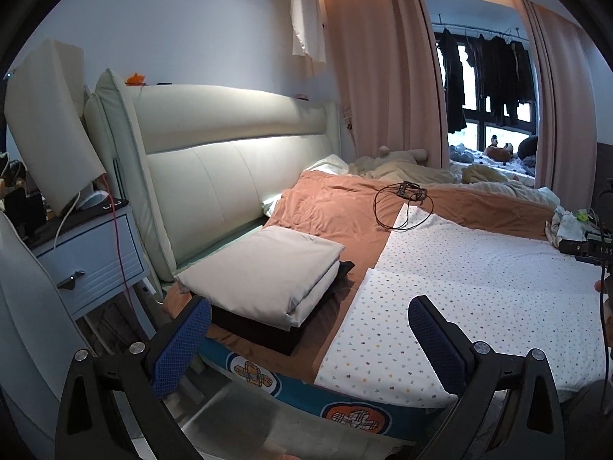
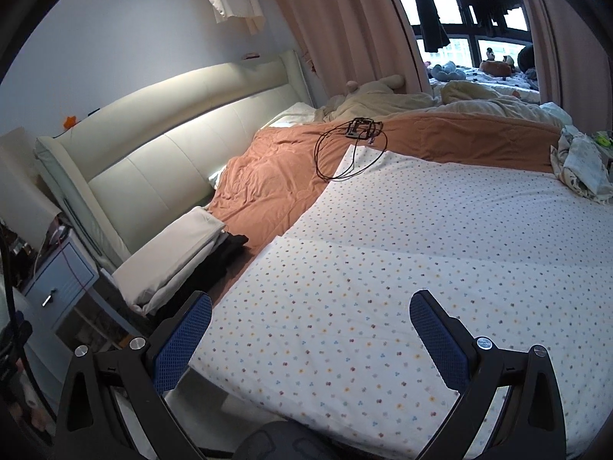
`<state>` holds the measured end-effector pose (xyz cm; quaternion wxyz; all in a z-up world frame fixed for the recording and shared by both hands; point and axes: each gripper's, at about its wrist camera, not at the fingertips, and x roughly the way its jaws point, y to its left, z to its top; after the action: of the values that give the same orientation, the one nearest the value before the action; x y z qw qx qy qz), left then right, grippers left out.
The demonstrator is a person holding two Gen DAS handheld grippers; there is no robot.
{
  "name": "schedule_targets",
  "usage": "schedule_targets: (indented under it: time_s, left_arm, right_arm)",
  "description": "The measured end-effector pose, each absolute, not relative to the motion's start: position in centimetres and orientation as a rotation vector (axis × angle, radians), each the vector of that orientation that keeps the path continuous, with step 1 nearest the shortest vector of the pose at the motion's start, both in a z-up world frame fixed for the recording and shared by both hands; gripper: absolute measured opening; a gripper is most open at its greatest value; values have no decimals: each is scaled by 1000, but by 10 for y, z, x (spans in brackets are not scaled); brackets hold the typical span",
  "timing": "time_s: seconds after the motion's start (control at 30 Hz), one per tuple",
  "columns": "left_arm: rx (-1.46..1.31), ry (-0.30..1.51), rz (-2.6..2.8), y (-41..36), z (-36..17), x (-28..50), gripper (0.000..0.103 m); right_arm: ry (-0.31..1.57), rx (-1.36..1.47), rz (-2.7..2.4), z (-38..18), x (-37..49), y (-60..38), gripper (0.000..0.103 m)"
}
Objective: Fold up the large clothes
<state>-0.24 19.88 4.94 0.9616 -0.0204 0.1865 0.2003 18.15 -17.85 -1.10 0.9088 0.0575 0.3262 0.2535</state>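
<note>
A large white cloth with small coloured dots [image 1: 467, 291] [image 2: 413, 276] lies spread flat on the bed, with one folded layer across its near part. My left gripper [image 1: 306, 339] hovers open above the bed's near edge, its blue pads [image 1: 180, 345] wide apart with nothing between them. My right gripper [image 2: 310, 339] is also open, above the near edge of the dotted cloth, holding nothing. A folded pale grey cloth [image 1: 264, 272] [image 2: 172, 253] rests on a folded black garment [image 1: 268, 326] at the left of the bed.
An orange-brown blanket [image 1: 329, 207] covers the bed beyond the cloth, with a black cable and small device [image 1: 406, 195] [image 2: 356, 138] on it. Crumpled clothes [image 2: 582, 165] lie at the far right. A cream headboard [image 1: 230, 153] and a blue nightstand [image 1: 92, 253] stand at left.
</note>
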Motion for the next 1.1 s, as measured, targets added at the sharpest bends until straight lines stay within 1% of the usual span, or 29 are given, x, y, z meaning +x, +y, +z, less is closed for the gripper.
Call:
schedule_targets:
  time_s: [0.33, 0.6, 0.9, 1.1]
  left_arm:
    - [-56, 330, 383, 152, 53, -42, 103]
    - [-74, 301, 355, 119, 45, -62, 103]
    - [-86, 334, 269, 83, 23, -66, 103]
    - [-61, 311, 233, 58, 17, -61, 103]
  right_arm:
    - [571, 116, 515, -13, 107, -232, 103]
    - [546, 149, 518, -33, 65, -272, 103]
    - [512, 83, 463, -50, 19, -299, 103]
    - [522, 87, 442, -57, 12, -307, 103]
